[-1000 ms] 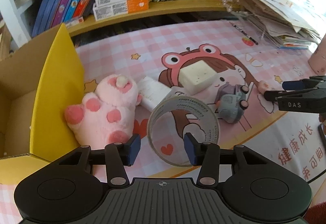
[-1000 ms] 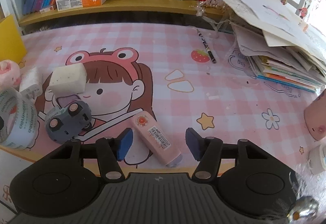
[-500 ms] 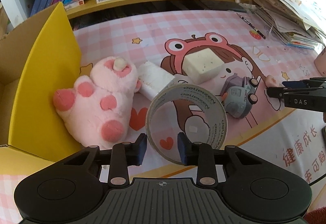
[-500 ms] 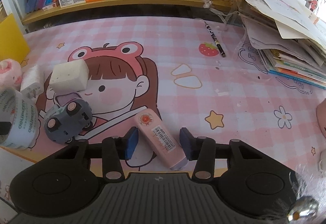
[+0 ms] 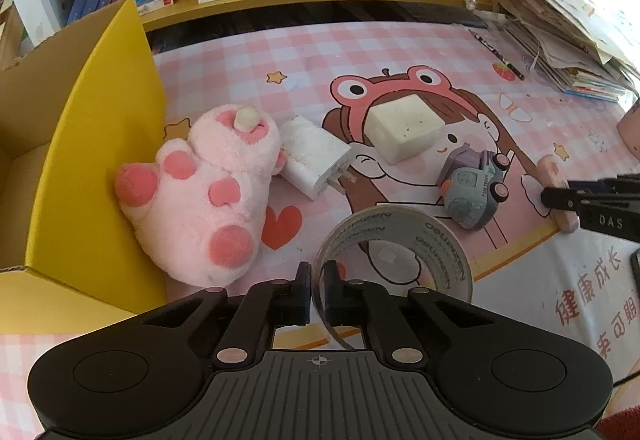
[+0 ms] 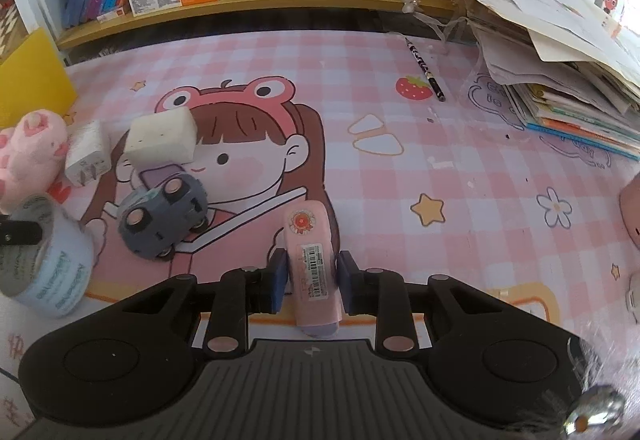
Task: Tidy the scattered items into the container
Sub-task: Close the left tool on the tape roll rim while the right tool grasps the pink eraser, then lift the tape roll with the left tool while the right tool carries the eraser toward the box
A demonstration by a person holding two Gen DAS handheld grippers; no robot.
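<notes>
- The open cardboard box with yellow flaps (image 5: 80, 128) fills the left of the left wrist frame; its inside is mostly out of view, so what it holds I cannot tell.
- The pink plush paw slipper (image 5: 200, 192) leans against the box flap, left of centre. It looks soft and light; a pinch across its middle should suit it.
- The clear roll of packing tape (image 5: 394, 252) stands on edge at lower centre. The left gripper (image 5: 317, 294) is clenched on its near wall, one of the jaws inside the ring, one outside. The roll is stiff and light, its wall thin and smooth, so it may swing.
- The cream sponge block (image 5: 404, 130), the white plug-in charger (image 5: 314, 160) and the grey toy car (image 5: 474, 192) lie loose on the bench (image 5: 240, 60), mid-frame.
- The pink oblong case with a barcode label (image 6: 313, 264) sits at lower centre of the right wrist frame, lengthwise between the jaws of the right gripper (image 6: 312, 282), which grasp its long sides. It looks rigid, light and slick.
</notes>
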